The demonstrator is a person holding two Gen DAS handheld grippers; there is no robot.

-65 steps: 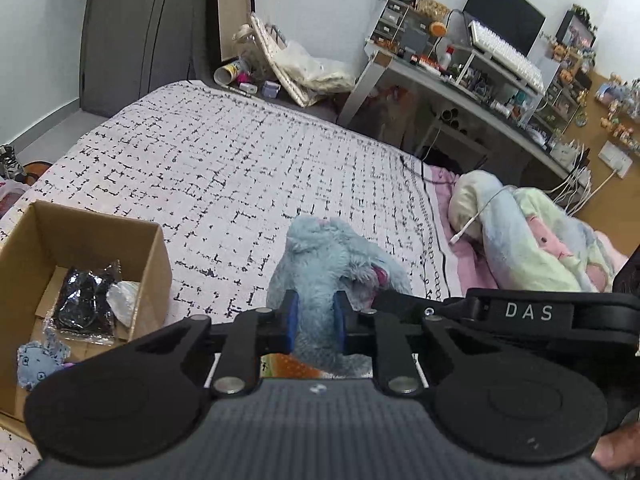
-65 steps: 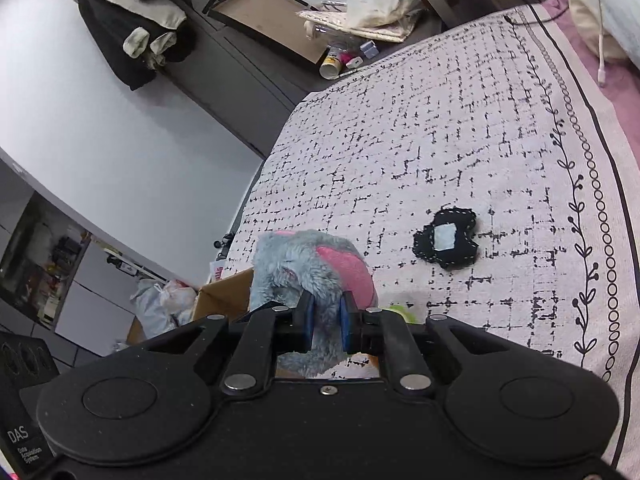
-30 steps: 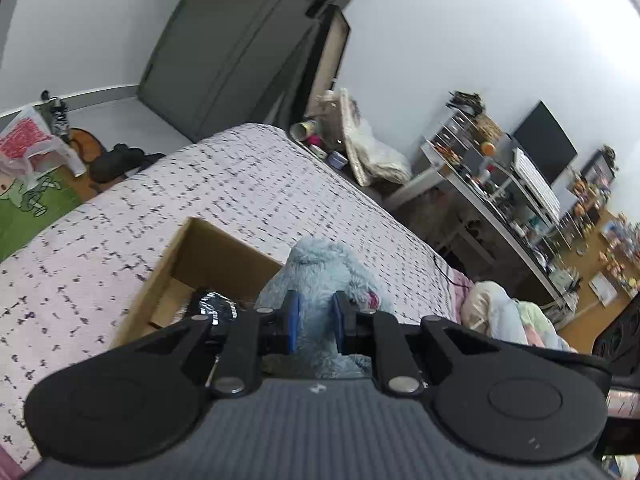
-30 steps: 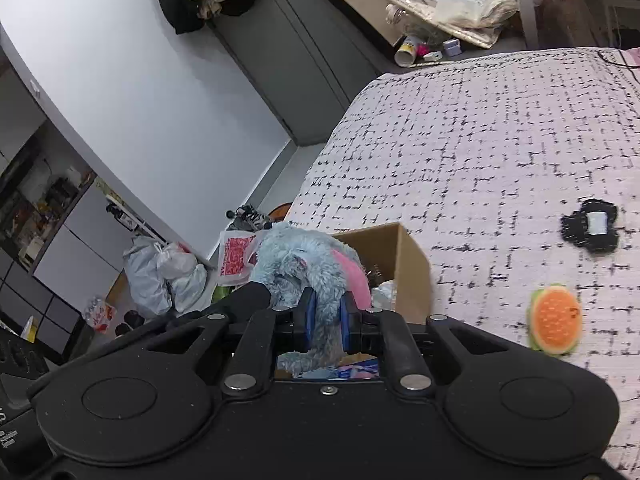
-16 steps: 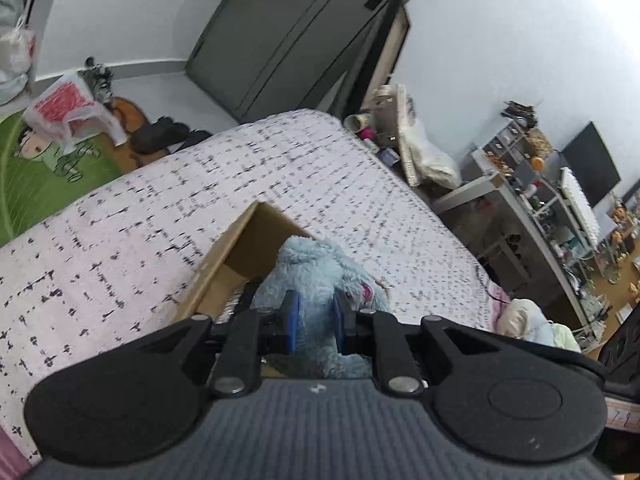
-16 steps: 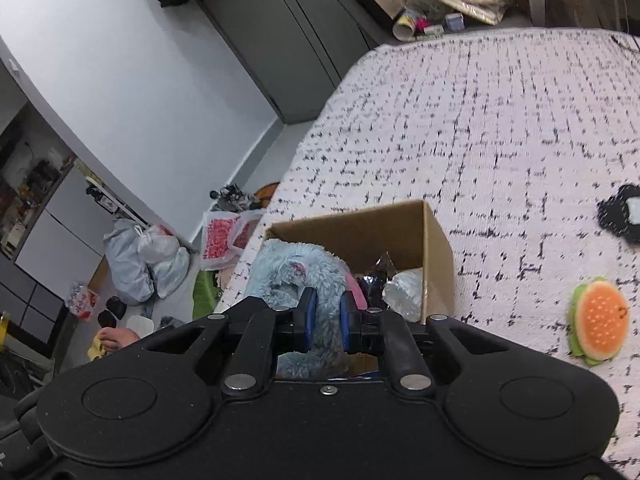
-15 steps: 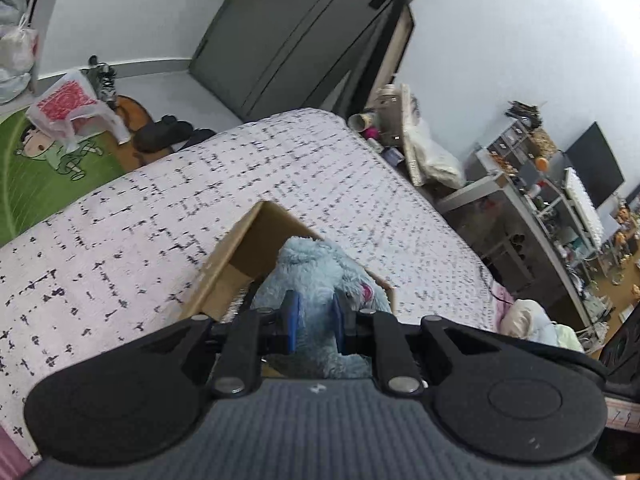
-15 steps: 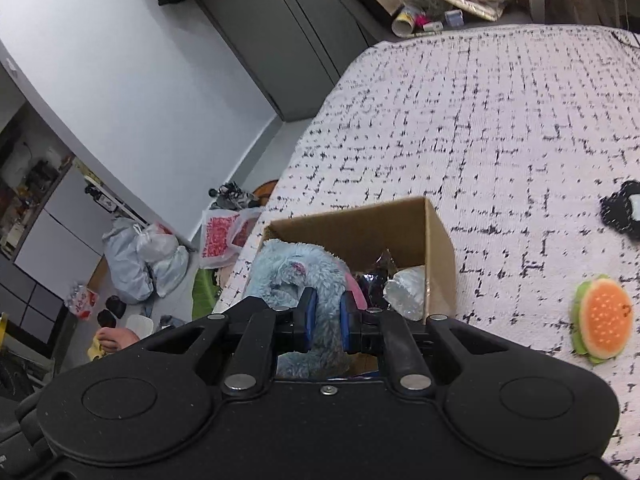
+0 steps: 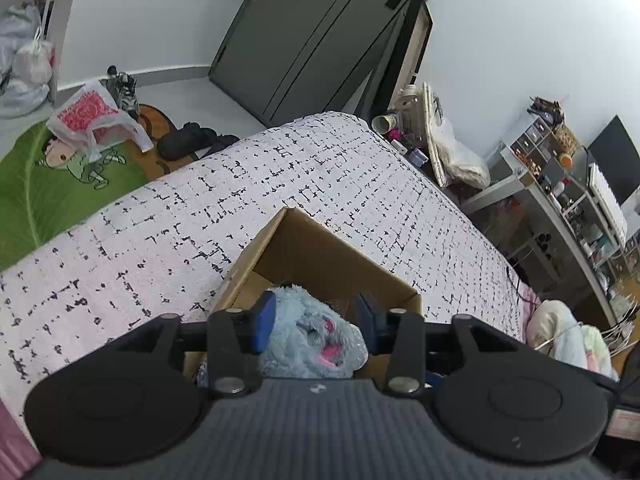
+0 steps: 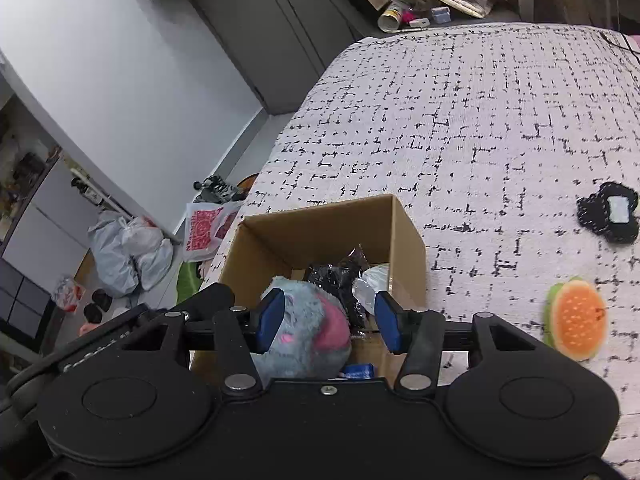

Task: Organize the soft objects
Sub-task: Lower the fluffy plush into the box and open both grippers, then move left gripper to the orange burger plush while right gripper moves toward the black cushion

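Observation:
A grey-blue plush toy (image 9: 304, 340) with pink patches lies in the open cardboard box (image 9: 320, 256) on the bed. My left gripper (image 9: 316, 322) is over the box, its jaws opening, with the plush loose between the blue pads. My right gripper (image 10: 328, 322) is opening too. The plush (image 10: 308, 332) sits between its pads, with a gap on the right side. The box (image 10: 320, 224) also holds a black crinkly bag (image 10: 336, 276) and a silvery packet (image 10: 370, 284). A burger-shaped soft toy (image 10: 576, 324) and a black soft piece (image 10: 608, 218) lie on the bedspread to the right.
The bed has a white bedspread (image 9: 200, 216) with black marks, and the box stands near its edge. Beyond the edge are a green rug (image 9: 36, 184) and plastic bags (image 10: 124, 256) on the floor. A cluttered desk (image 9: 560, 208) and rumpled bedding (image 9: 568, 336) are on the right.
Both grippers were shut on the plush and carried it over the box. Both have now spread their jaws, and the plush has sunk lower into the box.

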